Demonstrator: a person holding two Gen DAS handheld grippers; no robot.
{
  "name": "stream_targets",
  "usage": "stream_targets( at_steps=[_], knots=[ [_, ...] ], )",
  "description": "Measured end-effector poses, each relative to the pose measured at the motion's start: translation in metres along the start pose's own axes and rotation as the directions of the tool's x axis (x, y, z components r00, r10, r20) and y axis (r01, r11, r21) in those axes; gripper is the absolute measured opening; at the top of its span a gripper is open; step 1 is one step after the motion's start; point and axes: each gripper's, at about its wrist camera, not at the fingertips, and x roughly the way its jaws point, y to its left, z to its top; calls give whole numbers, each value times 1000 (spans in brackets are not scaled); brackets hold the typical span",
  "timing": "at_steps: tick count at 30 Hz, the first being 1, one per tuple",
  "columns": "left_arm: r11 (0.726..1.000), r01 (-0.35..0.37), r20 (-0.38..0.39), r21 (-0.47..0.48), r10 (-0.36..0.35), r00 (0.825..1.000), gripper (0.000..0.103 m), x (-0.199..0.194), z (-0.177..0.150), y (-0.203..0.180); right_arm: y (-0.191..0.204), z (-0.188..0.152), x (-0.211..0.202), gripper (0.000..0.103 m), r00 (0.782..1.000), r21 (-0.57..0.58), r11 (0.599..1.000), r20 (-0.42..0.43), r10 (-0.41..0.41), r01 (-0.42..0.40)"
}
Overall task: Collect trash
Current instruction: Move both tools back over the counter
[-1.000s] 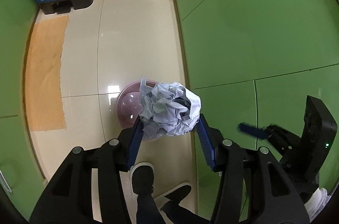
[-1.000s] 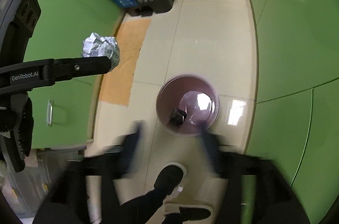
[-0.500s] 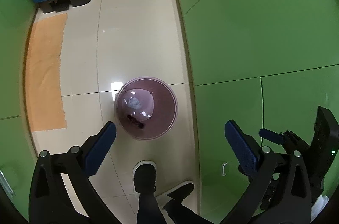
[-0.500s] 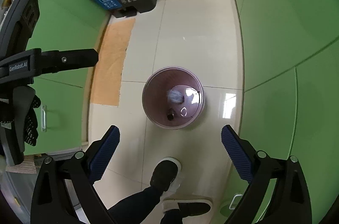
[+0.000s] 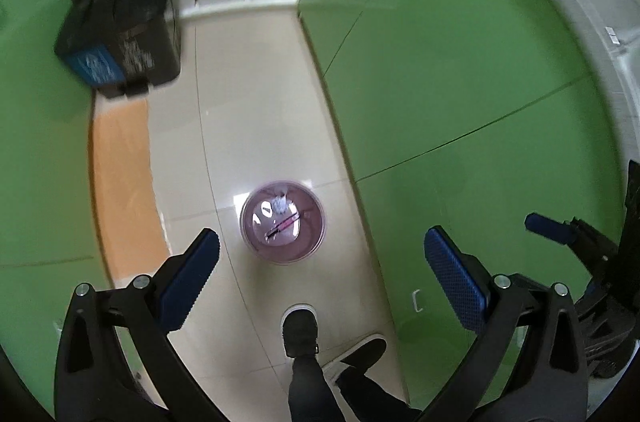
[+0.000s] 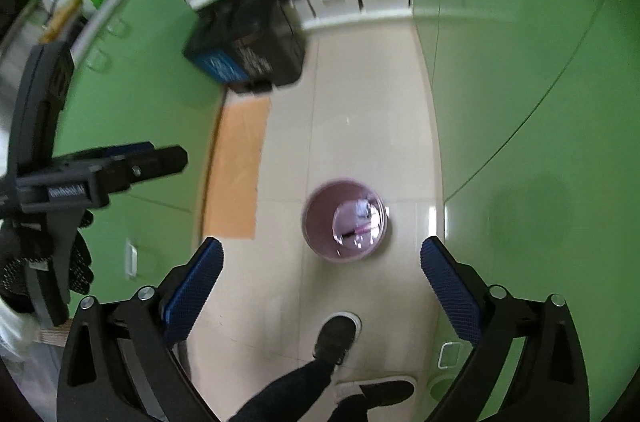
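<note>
Both grippers hung high over the floor, pointing steeply down at the pink bin (image 5: 283, 222). The left gripper (image 5: 322, 272) stood wide with nothing between its blue pads; its jaws had just been opening, and they were empty. The right gripper (image 6: 322, 280) was likewise spread wide and empty, its jaws having just been widening too.

The trash lay inside the bin: a crumpled paper ball (image 5: 280, 205) near the 12 o'clock wall, and a thin pink-and-dark stick-like item (image 5: 283, 225) across the middle. In the right wrist view the bin (image 6: 344, 220) sat at about 12 o'clock from the gripper, on the tiled floor, well apart from the black recycling bin (image 6: 248, 52) at 11 o'clock.

Judged from this, the drop looked done and the step in hand was pulling away to fetch more. To do it well, both grippers should stay wide, clear each other, since the left one showed at 9 o'clock in the right view, and avoid the person's shoes (image 5: 301, 332) below. No further trash showed on the floor here, so the search should turn to the desk.
</note>
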Motion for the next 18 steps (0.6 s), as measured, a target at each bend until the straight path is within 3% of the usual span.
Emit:
stream_targets(
  at_steps=[5,9,15,18],
  knots=[
    [995,-35,85,97,27,996,100,-86,5,-44,12,4,-91,97,994,6,1000,112,-11,11],
    [986,-31,134,164,8,991,100,-134,8,-79,7,-1,-157,97,980,33,999,197,-39,33],
    [960,19,184,278,-73,980,100,-180,15,-139,-18,-17,-240,97,940,122,987,312,-137,103],
    [935,47,202,352,-124,972,100,-193,19,-174,-35,-38,-277,97,910,195,970,361,-206,142]
  ],
)
